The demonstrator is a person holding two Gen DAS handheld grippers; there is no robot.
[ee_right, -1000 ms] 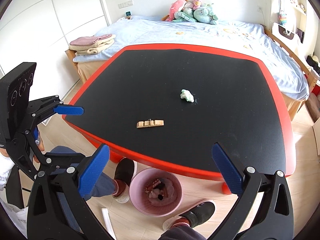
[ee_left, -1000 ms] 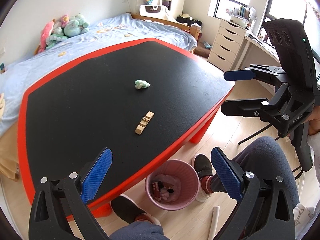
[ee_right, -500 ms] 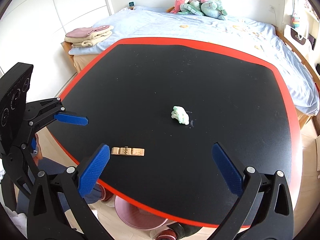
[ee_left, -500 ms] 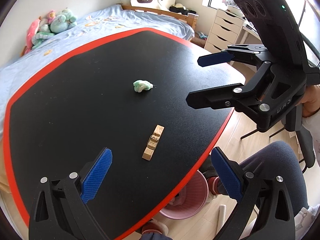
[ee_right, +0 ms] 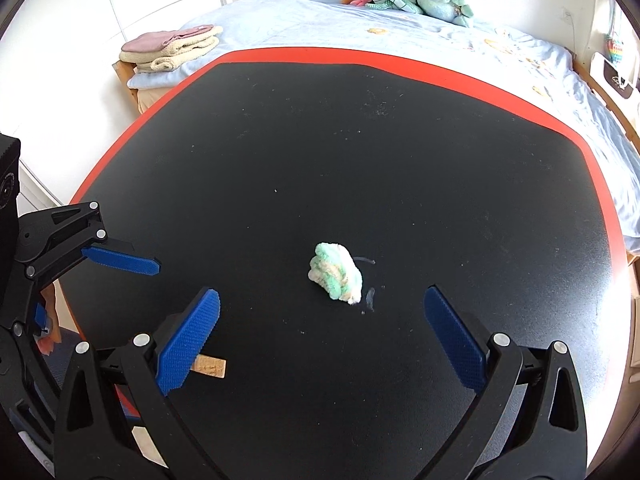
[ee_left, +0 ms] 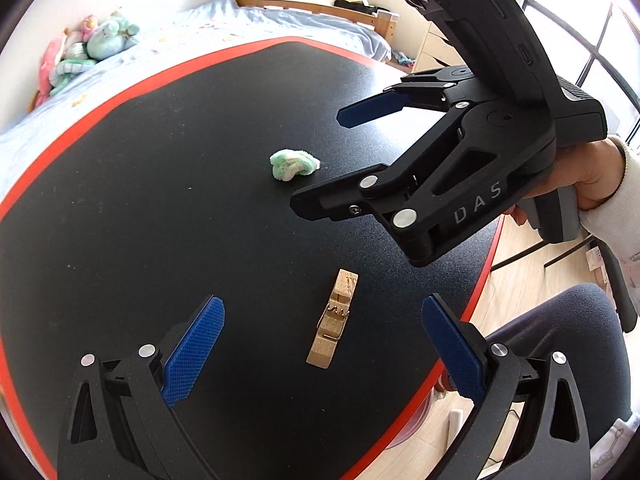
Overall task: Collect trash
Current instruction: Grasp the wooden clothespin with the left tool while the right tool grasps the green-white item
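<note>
Both tongs spread wide and empty over the black table (ee_right: 400, 140): left gripper (ee_left: 322, 338) lines up on the wooden clothespin (ee_left: 333, 320) near the edge, right gripper (ee_right: 322, 328) on the green-white crumpled wad (ee_right: 336, 272) mid-table, apparently to grab each piece.

Both views are bright with daylight from the window (ee_left: 592, 40) at the right of the left wrist view, where the panes are overexposed. The fisheye lens bends the bench (ee_right: 400, 140) rim strongly and darkens the corners. Focus is sharp in the middle, shadows are soft.
</note>
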